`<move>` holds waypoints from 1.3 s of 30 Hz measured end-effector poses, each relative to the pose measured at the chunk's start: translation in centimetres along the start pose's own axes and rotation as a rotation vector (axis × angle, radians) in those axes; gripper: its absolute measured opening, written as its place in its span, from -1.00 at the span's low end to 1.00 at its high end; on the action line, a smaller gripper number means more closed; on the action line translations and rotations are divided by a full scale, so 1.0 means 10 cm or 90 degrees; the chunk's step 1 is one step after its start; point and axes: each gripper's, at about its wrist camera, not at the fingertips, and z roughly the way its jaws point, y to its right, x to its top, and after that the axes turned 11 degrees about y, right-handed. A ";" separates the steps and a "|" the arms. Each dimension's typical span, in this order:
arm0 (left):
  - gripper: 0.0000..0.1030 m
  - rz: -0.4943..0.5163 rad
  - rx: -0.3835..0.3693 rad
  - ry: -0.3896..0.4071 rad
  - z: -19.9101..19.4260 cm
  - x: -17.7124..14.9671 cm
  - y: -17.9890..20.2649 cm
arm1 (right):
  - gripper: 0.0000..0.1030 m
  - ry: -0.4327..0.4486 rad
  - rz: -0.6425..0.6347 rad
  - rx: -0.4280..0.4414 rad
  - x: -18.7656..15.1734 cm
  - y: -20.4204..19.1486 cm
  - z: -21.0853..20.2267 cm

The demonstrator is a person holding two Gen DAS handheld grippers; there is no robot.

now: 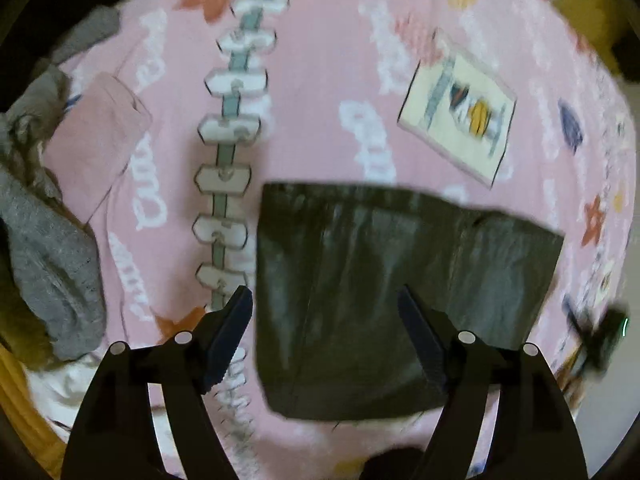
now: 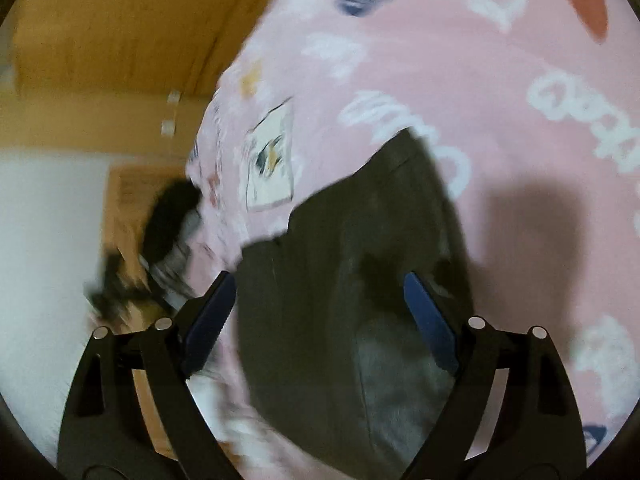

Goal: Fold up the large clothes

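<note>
A pink printed bedsheet (image 1: 320,80) covers the bed. On it lies the dark garment (image 1: 380,300), folded into a flat rectangle; it looks soft, light and floppy, best taken at a corner or folded edge. Left gripper (image 1: 324,312) and right gripper (image 2: 320,300) hover above it, fingers spread, holding nothing.

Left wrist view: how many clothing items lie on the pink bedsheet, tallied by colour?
Dark, folded garment: 1
Pink, folded garment: 1
Grey, crumpled clothes at the left edge: at least 1; blur hides whether the heap is several pieces
Total: at least 3

Both the left gripper and the right gripper are open, holding nothing.
</note>
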 end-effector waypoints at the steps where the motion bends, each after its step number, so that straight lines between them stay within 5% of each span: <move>1: 0.41 0.011 0.012 0.041 -0.06 -0.10 0.08 | 0.63 0.010 -0.032 0.001 -0.22 -0.13 -0.07; 5: 0.43 0.054 -0.030 0.132 -0.01 -0.71 0.48 | 0.60 0.000 -0.157 -0.071 -1.08 -0.42 -0.10; 9: 0.37 0.043 -0.091 0.098 0.57 -1.31 0.88 | 0.28 -0.052 -0.198 -0.162 -1.72 -0.31 0.21; 12: -0.05 -0.024 -0.122 0.040 1.25 -1.50 0.99 | -0.04 -0.039 -0.196 -0.210 -1.74 -0.14 0.38; 13: -0.23 -0.039 -0.119 0.034 1.39 -1.48 0.99 | -0.29 -0.041 -0.191 -0.227 -1.72 -0.09 0.41; 16: -0.26 -0.071 -0.112 0.053 1.62 -1.38 0.98 | -0.58 -0.042 -0.183 -0.261 -1.65 0.04 0.50; 21: -0.40 -0.073 -0.095 0.060 1.83 -1.24 1.00 | -0.66 -0.033 -0.205 -0.272 -1.67 0.12 0.49; 27: -0.43 0.000 -0.055 0.075 1.69 -1.28 1.17 | -0.60 -0.011 -0.165 -0.208 -1.66 0.07 0.06; 30: -0.43 0.006 -0.076 0.080 1.47 -1.40 1.20 | -0.60 0.030 -0.096 -0.194 -1.77 0.17 -0.43; 32: -0.43 -0.004 -0.099 0.089 1.29 -1.49 1.22 | -0.09 0.060 -0.019 -0.176 -1.90 0.29 -0.76; 33: -0.43 -0.001 -0.105 0.093 1.22 -1.52 1.24 | 0.53 0.069 0.028 -0.169 -2.00 0.39 -0.91; 34: -0.40 0.002 -0.115 0.103 1.13 -1.56 1.27 | 0.75 0.074 0.071 -0.162 -2.10 0.50 -1.03; 39: -0.39 0.023 -0.122 0.150 0.87 -1.77 1.34 | 0.75 0.067 0.217 -0.134 -2.39 0.90 -1.02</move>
